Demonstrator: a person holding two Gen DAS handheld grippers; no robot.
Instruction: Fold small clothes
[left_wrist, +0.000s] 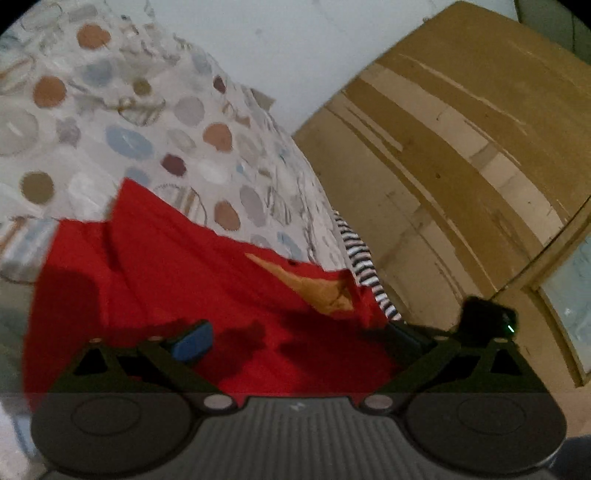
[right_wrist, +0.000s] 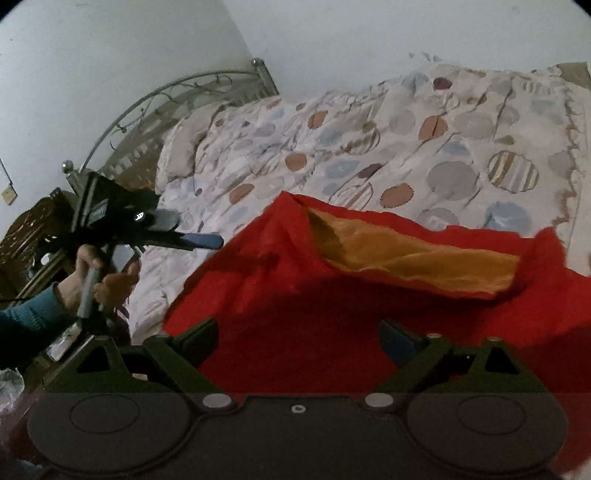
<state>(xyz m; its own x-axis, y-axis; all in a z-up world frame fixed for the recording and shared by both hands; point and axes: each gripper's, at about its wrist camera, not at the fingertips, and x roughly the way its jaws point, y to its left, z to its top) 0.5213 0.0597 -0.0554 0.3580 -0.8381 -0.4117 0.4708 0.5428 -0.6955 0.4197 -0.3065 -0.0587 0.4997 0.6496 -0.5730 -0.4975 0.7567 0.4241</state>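
Home bedroom: quilted bed (right_wrist: 369, 147), metal headboard (right_wrist: 155, 107).

— What is seen around the bed (right_wrist: 369, 147)?
— A dotted quilt (left_wrist: 129, 129) is spread over it; a curved metal headboard (right_wrist: 155, 99) is set against pale walls (right_wrist: 110, 55).
— And beside it?
— A worn brown wardrobe (left_wrist: 461, 147) is placed close.

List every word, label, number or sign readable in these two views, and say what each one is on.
None can be read.
Left gripper: a pale label on its body, too blurred to read.
Right gripper: no print visible.
Red garment with orange lining: no lettering.
Quilt: dot pattern only.
Striped cloth: stripes only.
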